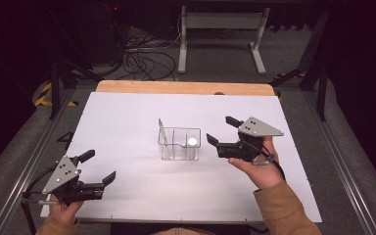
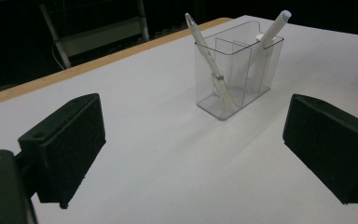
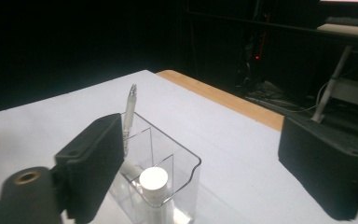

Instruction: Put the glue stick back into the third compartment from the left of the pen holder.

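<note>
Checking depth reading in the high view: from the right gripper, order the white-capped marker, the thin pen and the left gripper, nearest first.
1. White-capped marker, in the clear holder's compartment beside the right gripper.
2. Thin pen, at the holder's far end.
3. Left gripper, at the table's near left corner.

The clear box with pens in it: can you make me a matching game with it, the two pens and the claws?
Things:
1. clear box
2. thin pen
3. fat white pen
4. left claw

Places or states:
a. open, holding nothing
b. in the middle of the table
c. leaning in one end part of the box
d. in the other end part, near the right claw

Pairs: 1-b, 2-c, 3-d, 4-a
</note>
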The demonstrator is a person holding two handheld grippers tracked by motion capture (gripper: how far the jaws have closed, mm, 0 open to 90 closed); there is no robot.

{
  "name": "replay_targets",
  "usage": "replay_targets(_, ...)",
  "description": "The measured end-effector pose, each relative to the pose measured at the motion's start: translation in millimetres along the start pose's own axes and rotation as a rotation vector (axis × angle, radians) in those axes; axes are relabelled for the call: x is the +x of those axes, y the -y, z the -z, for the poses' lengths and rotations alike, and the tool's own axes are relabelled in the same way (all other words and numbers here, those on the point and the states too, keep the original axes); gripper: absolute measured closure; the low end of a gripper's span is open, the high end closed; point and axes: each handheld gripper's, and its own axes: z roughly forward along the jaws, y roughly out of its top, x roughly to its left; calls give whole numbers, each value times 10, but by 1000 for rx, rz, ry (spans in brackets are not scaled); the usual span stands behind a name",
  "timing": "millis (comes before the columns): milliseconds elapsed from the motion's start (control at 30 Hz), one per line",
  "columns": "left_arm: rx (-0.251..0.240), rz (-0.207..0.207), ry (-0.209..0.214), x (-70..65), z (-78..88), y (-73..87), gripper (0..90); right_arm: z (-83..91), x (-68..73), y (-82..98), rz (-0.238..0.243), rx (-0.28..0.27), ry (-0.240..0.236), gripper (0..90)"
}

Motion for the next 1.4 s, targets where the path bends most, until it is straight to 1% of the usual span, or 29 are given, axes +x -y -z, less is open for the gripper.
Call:
replay_targets(67,-1,2,1,0,1,0,64,38,-18,25,-2,0,-13,122)
replay_targets(200,1,3,-1,-6,-7,1,64,115,-46,76,6,44,-46,132)
replay_targets(267,5,-2,1,-6,-12,1,64,152,-61,103,7,69,-45,132)
replay_targets(333,5,-3,2,-13,-16,1,64,183,-72,126,4,65,-47,133)
replay_targets(367,5,-3,3,-14,-18,1,64,205,-79,149,-5,66,-50,133)
replay_targets(433,5,-3,5,-15,-20,3,64,240,-94,194,-8,77,-49,132)
replay_targets(533,6,-3,5,-15,-21,5,63,287,-110,280,-5,91,-55,132)
replay_targets(700,3,-4,3,-21,-15,0,63,350,-105,432,-5,97,-65,138)
replay_targets(867,4,-4,3,-30,-17,1,64,407,-133,577,-20,86,-70,138)
replay_targets(1000,3,-3,3,-28,-14,3,63,440,-146,728,-21,118,-92,138)
replay_targets(1200,4,-6,4,-28,-16,7,63,489,-195,913,-51,139,-83,138)
replay_targets(1267,3,-2,4,-33,-16,13,63,501,-197,976,-63,159,-80,138)
replay_targets(1333,3,-2,6,-31,-17,20,62,514,-192,1045,-61,180,-78,138)
replay_targets(1400,2,1,9,-35,-12,37,60,529,-184,1102,-71,192,-78,138)
